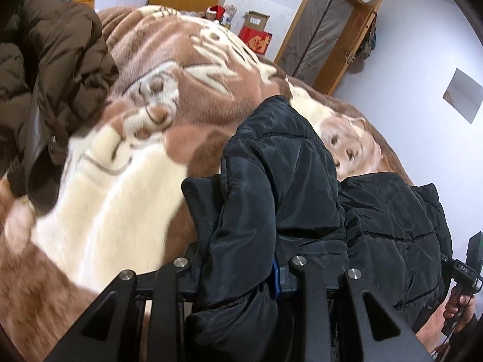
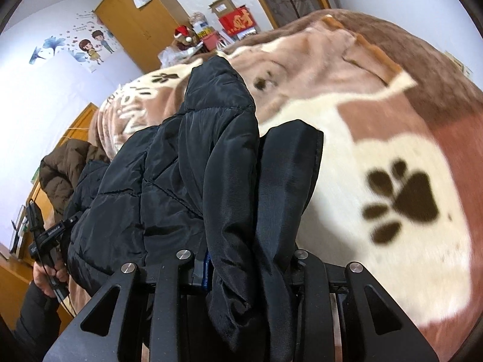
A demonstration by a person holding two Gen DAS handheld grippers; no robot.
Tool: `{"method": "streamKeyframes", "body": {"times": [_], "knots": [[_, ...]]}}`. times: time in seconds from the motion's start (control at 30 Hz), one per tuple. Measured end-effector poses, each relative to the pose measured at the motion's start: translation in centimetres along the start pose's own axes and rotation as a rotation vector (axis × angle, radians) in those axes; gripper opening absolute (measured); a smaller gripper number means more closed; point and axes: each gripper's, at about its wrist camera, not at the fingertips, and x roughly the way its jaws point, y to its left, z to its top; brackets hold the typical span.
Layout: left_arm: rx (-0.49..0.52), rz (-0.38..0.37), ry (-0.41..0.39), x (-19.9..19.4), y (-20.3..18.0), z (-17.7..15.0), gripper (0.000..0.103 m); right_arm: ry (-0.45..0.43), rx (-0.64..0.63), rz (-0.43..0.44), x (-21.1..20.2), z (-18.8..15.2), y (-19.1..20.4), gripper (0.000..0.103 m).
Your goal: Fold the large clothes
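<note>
A black quilted puffer jacket (image 1: 302, 181) hangs between my two grippers above a bed. My left gripper (image 1: 241, 193) is shut on one edge of it; only its left finger (image 1: 199, 199) shows, the other is buried in fabric. In the right wrist view the same jacket (image 2: 181, 163) is clamped by my right gripper (image 2: 241, 150), whose right finger (image 2: 289, 169) shows beside the fabric. The jacket drapes down over both gripper bodies. Each view shows the other handle held in a hand at the frame's edge.
The bed carries a brown and cream plush blanket (image 1: 181, 90) with paw prints (image 2: 401, 199). A brown puffer coat (image 1: 51, 69) lies heaped at its far side, also in the right wrist view (image 2: 63, 175). Wardrobe, boxes (image 1: 255, 36) and door (image 1: 326, 33) stand behind.
</note>
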Motion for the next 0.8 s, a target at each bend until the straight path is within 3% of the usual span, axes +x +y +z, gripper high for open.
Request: {"method": "streamKeyframes", "body": {"times": [0.3,0.47,0.53,0.57,0.6,0.67,0.8], "knots": [[0.008,0.029,-0.039,3.5,1.8,6.1,0.031,0.000,-0.010,0.015,5.6,4.8,1.3,0.030],[-0.009,0.040,0.022,8.5,3.3,4.6,0.033,0.078,0.028,-0.037,10.1,4.0,-0.9,0.035],[-0.020,0.088,0.088,11.4,4.2,2.8,0.037,0.159,0.080,-0.083,12.6,2.6,-2.9,0.046],[-0.030,0.113,0.114,12.6,4.9,1.7,0.044,0.174,0.115,-0.086,13.3,2.0,-3.9,0.057],[-0.046,0.114,0.119,13.2,5.4,1.1,0.047,0.158,0.150,-0.063,13.3,1.4,-4.7,0.062],[-0.093,0.112,0.094,13.0,6.2,0.5,0.058,0.144,0.167,-0.045,12.8,1.2,-4.9,0.063],[-0.109,0.106,0.104,11.5,6.7,0.9,0.062,0.147,0.136,-0.064,10.9,1.6,-4.4,0.065]]}}
